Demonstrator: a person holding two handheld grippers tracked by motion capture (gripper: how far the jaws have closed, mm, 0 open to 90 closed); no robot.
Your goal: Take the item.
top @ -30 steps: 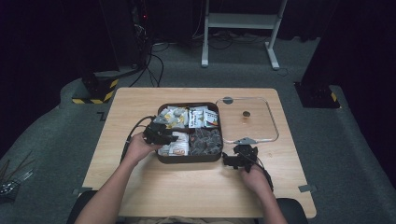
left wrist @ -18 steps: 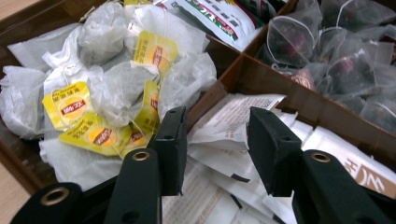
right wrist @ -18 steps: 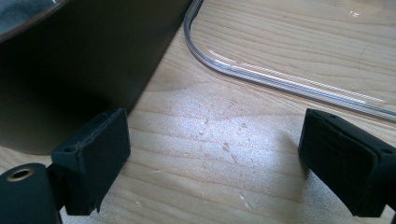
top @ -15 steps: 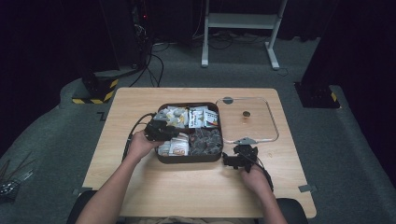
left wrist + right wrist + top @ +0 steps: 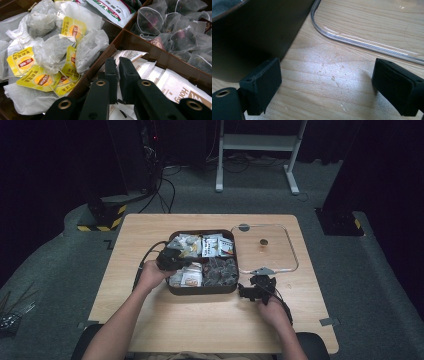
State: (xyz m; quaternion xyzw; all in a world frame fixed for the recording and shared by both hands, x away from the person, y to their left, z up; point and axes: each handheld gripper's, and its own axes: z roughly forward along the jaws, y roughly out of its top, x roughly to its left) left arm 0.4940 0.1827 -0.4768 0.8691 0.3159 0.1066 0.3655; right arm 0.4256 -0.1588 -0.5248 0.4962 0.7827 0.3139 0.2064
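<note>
— What's on the table [image 5: 150,320] from where you stand?

— A dark divided box [image 5: 202,291] in the middle, four compartments of tea, with its clear lid [image 5: 292,255] lying flat to the right. The person's left gripper [image 5: 172,260] is over the box's near-left section; the right gripper [image 5: 257,287] rests on the wood just off the box's near-right corner.

— Which one is working?

— The left, I'd say. It is the nearer by far. Its jaws are drawn almost together, down among the white paper sachets [image 5: 175,85], which lie directly under and ahead of the tips. The sachets lie flat, long sides running away to the right along the compartment.

— Is it pinching one?

— I can't tell; a white edge sits right at the tips, but the narrow gap looks dark.

— And the right?

— Spread wide, holding nothing.

— What does the left gripper view add?

— The divider wall [image 5: 100,62]: yellow-tagged teabags [image 5: 50,55] are just beyond it on the left, mesh pyramid bags [image 5: 175,32] in the far section. From above, all that is a blur.

— The right gripper view [image 5: 327,87]?

— Bare wood between the jaws, the box's outer wall beside one, the lid's rim beyond.
</note>
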